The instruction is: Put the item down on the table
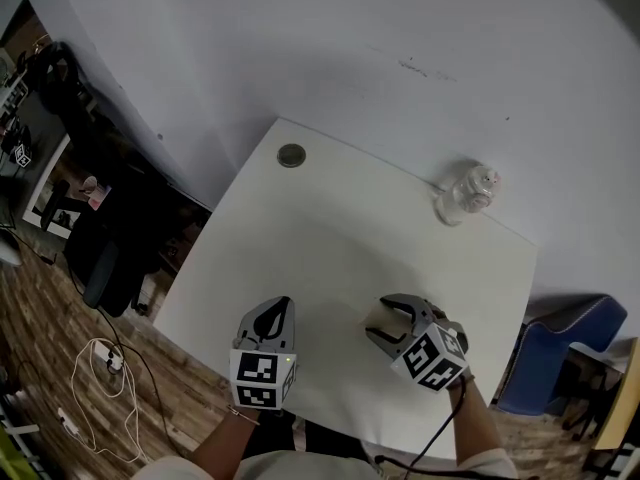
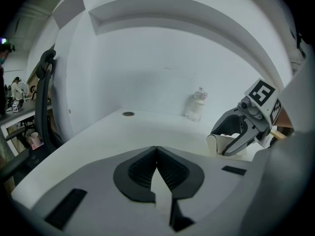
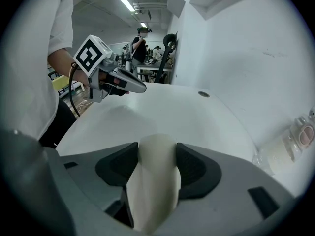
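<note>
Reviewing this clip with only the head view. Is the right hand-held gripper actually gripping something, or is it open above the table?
Observer: Its own view shows the right hand-held gripper with both pads pressed on a white, cup-like item.
Operator: And the left one?
Observer: The left hand-held gripper has its jaws together, with nothing between them.
Operator: Is the item down?
Observer: The left gripper view shows it side-on, low over the table; whether it touches, I cannot tell.
</note>
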{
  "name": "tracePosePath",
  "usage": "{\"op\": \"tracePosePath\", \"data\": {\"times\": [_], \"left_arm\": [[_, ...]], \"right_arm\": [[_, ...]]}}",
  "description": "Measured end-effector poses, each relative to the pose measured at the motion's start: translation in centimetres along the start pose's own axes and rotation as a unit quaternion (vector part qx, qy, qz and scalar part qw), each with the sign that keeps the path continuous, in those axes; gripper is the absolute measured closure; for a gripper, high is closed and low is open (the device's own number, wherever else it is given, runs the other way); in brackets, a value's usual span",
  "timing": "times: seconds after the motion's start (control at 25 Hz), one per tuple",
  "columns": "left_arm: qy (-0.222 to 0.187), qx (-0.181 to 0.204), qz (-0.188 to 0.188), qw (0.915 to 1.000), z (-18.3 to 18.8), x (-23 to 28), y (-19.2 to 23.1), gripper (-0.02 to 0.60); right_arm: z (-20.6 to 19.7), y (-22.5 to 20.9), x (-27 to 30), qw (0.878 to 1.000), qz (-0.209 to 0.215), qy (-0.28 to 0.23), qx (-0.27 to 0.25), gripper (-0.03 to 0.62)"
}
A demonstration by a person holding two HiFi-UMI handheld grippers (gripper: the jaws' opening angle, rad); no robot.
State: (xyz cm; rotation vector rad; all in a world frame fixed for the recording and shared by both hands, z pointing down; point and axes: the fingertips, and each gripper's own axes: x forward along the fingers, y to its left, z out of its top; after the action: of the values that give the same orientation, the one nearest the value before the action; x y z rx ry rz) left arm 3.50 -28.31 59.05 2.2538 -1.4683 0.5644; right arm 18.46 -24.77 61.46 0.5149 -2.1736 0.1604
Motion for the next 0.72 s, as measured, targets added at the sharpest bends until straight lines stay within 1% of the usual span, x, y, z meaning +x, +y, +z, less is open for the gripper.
{"op": "tracePosePath", "data": {"times": [0.28,0.52,0.72], "left_arm": [[0.005,-0.009,0.015,0.9998,-0.6,-0.3,1.3,0.565],[0.007,-0.011,0.015,0.9998,-1.0,-0.4,1.5,0.565],[0.007,-0.011,0.015,0.9998,-0.9,-0.2,1.6,0.565]], "right_arm": [[-0.5,-0.1,1.1,1.0,0.009,0.018,0.0,0.326],[-0.8,0.0,1.4,1.0,0.017,0.026,-0.001,0.326],[-0.9,-0.4,1.6,0.999,0.019,0.025,0.014,0.324]]}}
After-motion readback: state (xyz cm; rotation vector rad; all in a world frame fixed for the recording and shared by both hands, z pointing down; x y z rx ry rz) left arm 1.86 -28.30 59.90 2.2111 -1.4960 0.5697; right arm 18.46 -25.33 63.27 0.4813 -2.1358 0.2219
